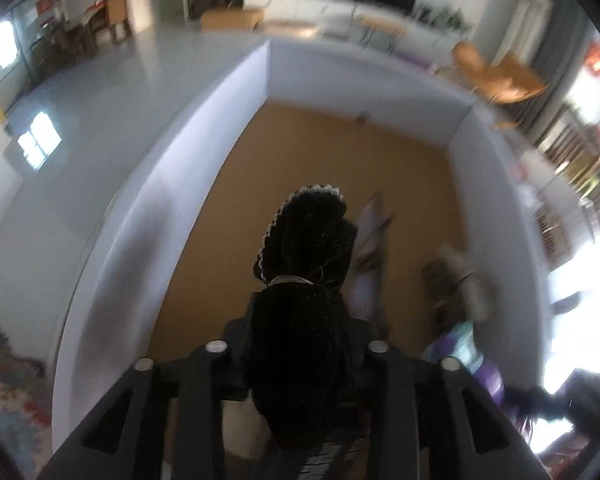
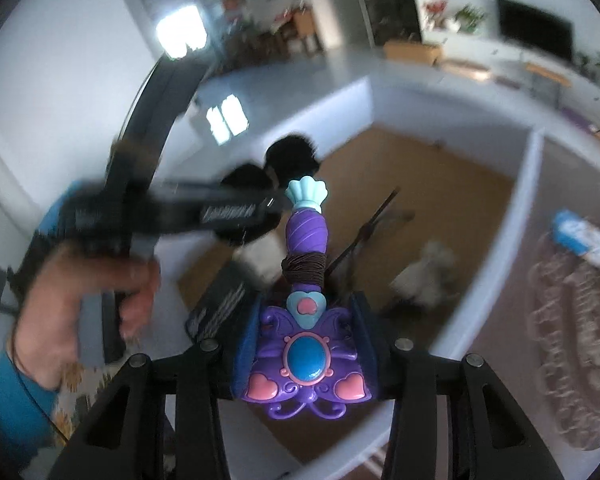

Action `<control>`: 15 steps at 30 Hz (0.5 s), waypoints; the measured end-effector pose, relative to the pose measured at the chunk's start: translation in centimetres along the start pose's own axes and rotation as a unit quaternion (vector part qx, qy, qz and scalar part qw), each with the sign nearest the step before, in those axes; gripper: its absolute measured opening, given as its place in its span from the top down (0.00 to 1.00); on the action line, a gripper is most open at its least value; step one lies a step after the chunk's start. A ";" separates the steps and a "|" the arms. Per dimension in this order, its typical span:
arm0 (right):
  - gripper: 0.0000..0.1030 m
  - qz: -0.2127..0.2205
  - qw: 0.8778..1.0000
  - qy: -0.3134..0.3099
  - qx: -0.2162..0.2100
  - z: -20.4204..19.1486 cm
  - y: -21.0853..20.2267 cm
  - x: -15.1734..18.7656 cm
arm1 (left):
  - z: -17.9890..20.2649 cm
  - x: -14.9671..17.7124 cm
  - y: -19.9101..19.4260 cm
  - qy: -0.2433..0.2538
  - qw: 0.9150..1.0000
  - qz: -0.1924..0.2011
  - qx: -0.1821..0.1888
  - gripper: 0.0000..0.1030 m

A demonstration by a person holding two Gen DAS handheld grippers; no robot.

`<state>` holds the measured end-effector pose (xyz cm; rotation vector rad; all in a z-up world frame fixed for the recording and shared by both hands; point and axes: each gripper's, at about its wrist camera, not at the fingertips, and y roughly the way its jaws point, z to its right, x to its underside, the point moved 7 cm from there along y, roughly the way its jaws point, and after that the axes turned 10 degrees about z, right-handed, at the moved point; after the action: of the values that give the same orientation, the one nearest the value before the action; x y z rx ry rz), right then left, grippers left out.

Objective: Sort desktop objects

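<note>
White-walled box (image 1: 340, 68), brown-floored, holds a fluffy white toy (image 2: 424, 276). Glossy purple butterfly wand (image 2: 306, 360) is clamped by right fingers (image 2: 245, 344); whether the fuzzy black plush (image 1: 304, 240) is gripped by left fingers (image 1: 236, 332) cannot be told.

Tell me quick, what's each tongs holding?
Left tongs: holding a black fuzzy thing.
Right tongs: closed on a purple toy wand.
</note>
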<state>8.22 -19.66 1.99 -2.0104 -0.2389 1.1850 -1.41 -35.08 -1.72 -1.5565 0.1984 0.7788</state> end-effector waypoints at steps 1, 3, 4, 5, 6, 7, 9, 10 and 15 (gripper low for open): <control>0.55 -0.013 1.000 -0.001 -0.003 -0.2 0.6 0.7 | -0.2 0.2 0.5 -0.001 1.000 -0.006 -0.013 0.47; 0.28 -0.012 1.000 0.002 -0.018 -0.6 0.8 1.2 | -0.3 0.2 0.2 -0.003 1.000 0.004 -0.031 0.34; 0.24 0.001 1.000 0.004 -0.022 -0.5 0.3 1.2 | -0.4 -0.1 -0.3 -0.004 0.999 0.024 -0.033 0.34; 0.21 0.022 0.999 0.007 -0.023 -0.3 -0.6 0.9 | -0.1 -0.5 -0.9 -0.010 0.999 0.041 -0.029 0.32; 0.20 0.037 0.999 0.009 -0.025 0.0 -1.5 0.5 | 0.3 -0.8 -1.7 -0.019 0.998 0.057 -0.026 0.32; 0.20 0.055 0.998 0.011 -0.025 0.7 -2.8 0.2 | 0.4 -1.0 -2.2 -0.024 0.997 0.068 -0.024 0.32; 0.15 0.107 0.994 0.014 -0.008 2.3 -5.9 -0.2 | 2.4 -1.4 -4.1 -0.024 0.995 0.101 -0.008 0.32; 0.10 0.130 0.991 0.013 0.011 3.1 -7.3 0.0 | 3.5 -1.5 -4.8 -0.019 0.994 0.112 0.001 0.32; 0.00 0.172 0.968 0.037 0.181 14.1 -12.8 5.0 | 12.9 -0.2 -8.9 0.040 0.984 0.152 0.083 0.17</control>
<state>2.26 -1.00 3.86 -1.8076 0.3575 1.2532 -1.23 -21.66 6.33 -1.4166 0.5574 0.9121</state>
